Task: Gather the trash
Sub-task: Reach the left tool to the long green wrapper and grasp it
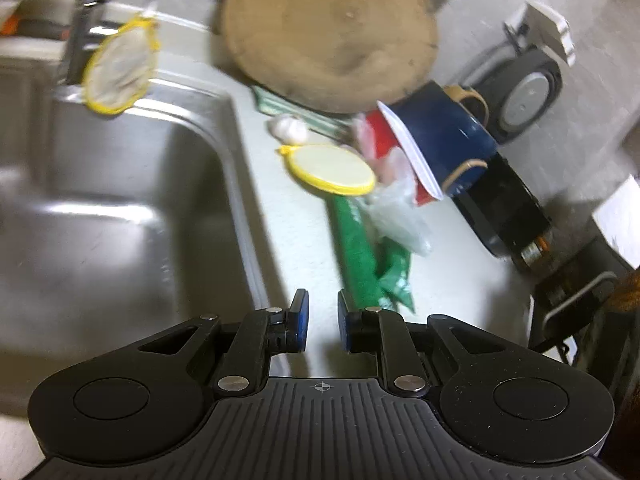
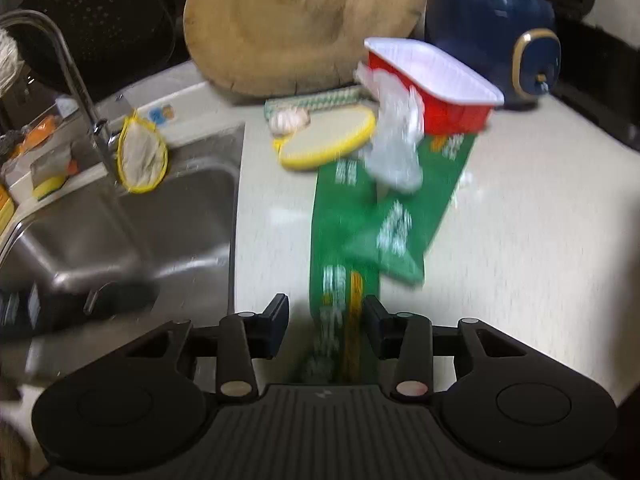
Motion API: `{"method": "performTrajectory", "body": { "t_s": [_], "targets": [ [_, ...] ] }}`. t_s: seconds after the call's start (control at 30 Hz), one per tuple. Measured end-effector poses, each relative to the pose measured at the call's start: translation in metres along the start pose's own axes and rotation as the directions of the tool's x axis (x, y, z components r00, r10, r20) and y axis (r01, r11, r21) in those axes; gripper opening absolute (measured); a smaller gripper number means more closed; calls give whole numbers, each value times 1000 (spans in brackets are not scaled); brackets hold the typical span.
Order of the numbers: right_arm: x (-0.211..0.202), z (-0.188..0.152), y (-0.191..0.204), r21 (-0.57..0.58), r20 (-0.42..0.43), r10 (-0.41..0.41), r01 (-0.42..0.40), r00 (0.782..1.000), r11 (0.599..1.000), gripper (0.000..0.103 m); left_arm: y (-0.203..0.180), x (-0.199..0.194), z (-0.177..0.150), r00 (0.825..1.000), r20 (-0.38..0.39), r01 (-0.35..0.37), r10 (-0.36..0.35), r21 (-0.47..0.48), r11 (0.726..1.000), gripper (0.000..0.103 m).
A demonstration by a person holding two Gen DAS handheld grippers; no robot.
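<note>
A long green plastic bag (image 2: 344,240) lies on the pale counter beside the sink, also seen in the left wrist view (image 1: 360,256). A crumpled clear wrapper (image 2: 394,148) and a red tub with a white inside (image 2: 452,112) sit at its far end. My right gripper (image 2: 326,320) has the bag's near strip between its fingers and is shut on it. My left gripper (image 1: 323,312) hovers over the counter by the bag's near end. Its blue pads stand a narrow gap apart with nothing between them.
A steel sink (image 2: 180,220) with a tap and a yellow-rimmed strainer net (image 2: 142,156) fills the left. A round wooden board (image 2: 304,20) leans at the back. In front of it are a yellow lid (image 2: 328,140) and garlic (image 2: 288,120). A dark blue kettle (image 2: 488,32) stands right.
</note>
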State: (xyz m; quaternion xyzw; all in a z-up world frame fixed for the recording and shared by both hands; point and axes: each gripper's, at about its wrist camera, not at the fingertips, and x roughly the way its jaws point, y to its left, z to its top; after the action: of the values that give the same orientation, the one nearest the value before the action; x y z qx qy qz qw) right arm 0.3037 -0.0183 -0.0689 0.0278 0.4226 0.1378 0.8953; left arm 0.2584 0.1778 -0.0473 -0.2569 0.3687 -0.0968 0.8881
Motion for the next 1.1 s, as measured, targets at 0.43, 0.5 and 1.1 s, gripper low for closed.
{"method": "performTrajectory", "body": {
  "t_s": [0.43, 0.5, 1.1],
  "targets": [
    [-57, -53, 0, -133, 125, -64, 80, 990, 988, 41, -95, 129, 47, 983, -116, -103, 145, 311, 945, 19],
    [-59, -53, 0, -147, 135, -70, 90, 988, 985, 42, -103, 144, 37, 965, -106, -176, 241, 421, 890, 19],
    [-52, -64, 13, -161, 55, 108, -98, 993, 982, 53, -87, 97, 15, 976, -190, -38, 103, 320, 947, 22]
  ]
}}
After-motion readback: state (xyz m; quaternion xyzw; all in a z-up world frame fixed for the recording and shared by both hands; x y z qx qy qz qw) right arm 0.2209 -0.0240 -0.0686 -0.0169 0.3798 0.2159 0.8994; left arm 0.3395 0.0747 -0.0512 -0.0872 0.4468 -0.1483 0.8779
